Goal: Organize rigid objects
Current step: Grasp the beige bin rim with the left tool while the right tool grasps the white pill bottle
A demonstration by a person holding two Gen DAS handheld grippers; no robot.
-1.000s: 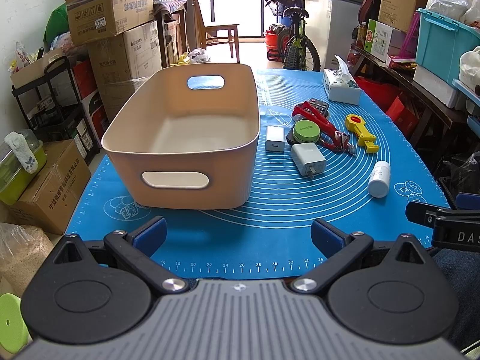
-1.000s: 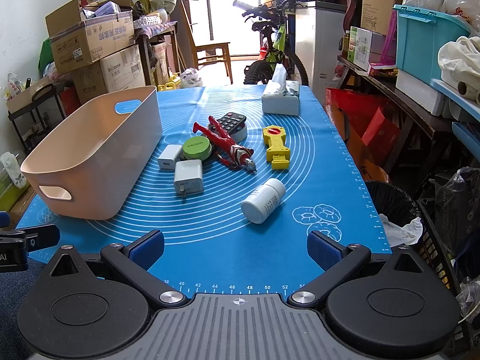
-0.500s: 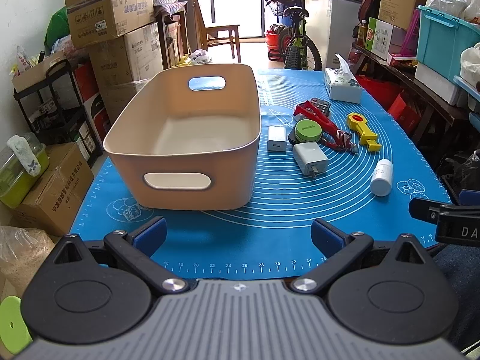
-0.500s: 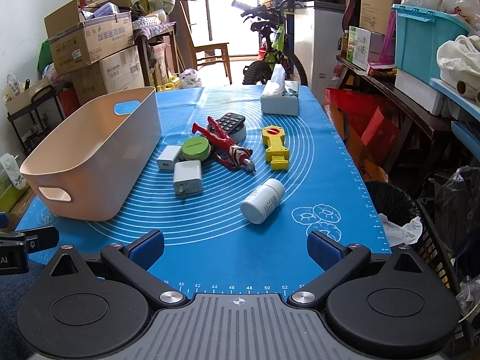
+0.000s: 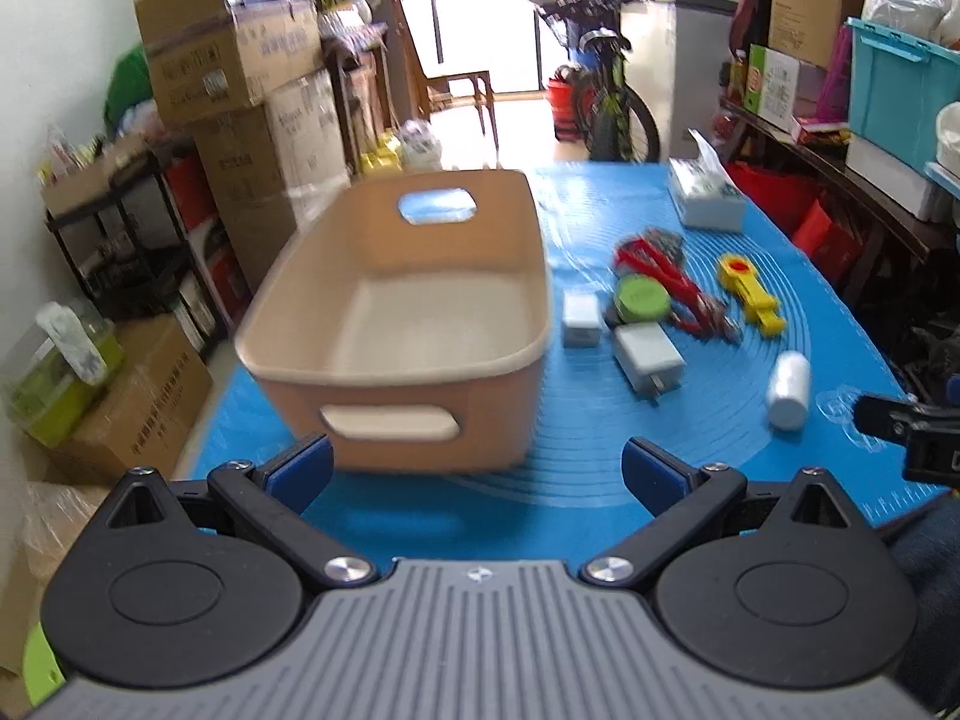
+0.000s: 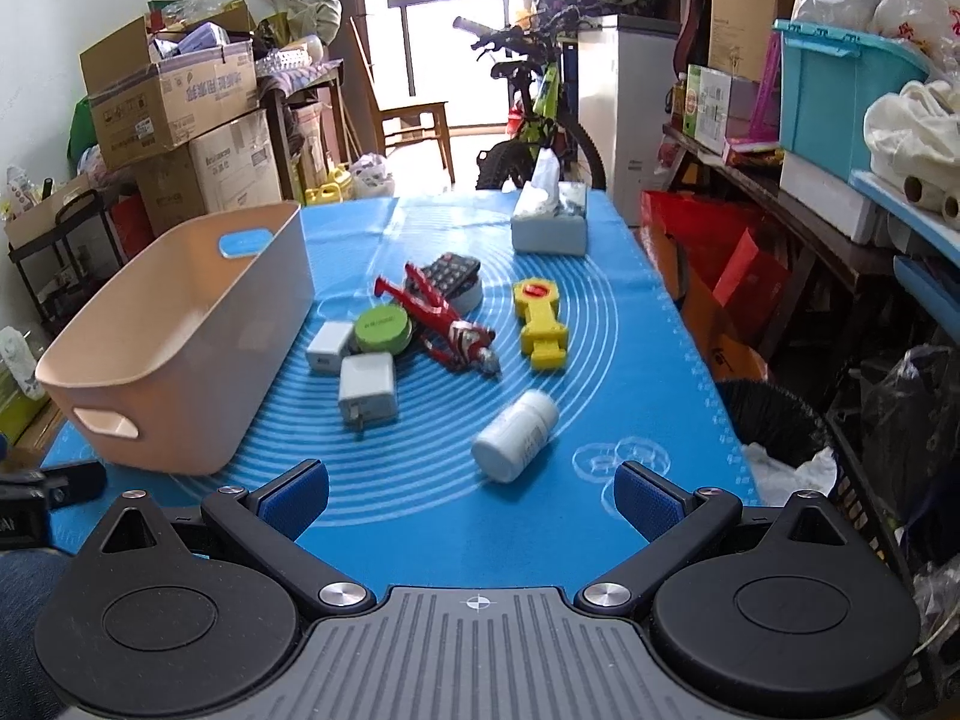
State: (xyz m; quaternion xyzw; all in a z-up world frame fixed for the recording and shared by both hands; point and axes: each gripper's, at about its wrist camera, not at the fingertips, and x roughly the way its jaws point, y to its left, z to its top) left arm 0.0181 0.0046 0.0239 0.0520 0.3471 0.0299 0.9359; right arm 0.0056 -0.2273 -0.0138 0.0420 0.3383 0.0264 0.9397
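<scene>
The right gripper [image 6: 472, 495] has its blue pads spread wide with nothing between them, and the white pill bottle [image 6: 516, 443] lies on its side just ahead of the gap, a little right of centre, its axis slanting away to the right. To take it well I would turn the wrist so the pads close across the round barrel and not along it, since it looks ready to roll. Left of those fingers stands the beige bin [image 6: 180, 336], and the left gripper [image 5: 477, 471], equally spread and empty, hovers before its near wall
</scene>
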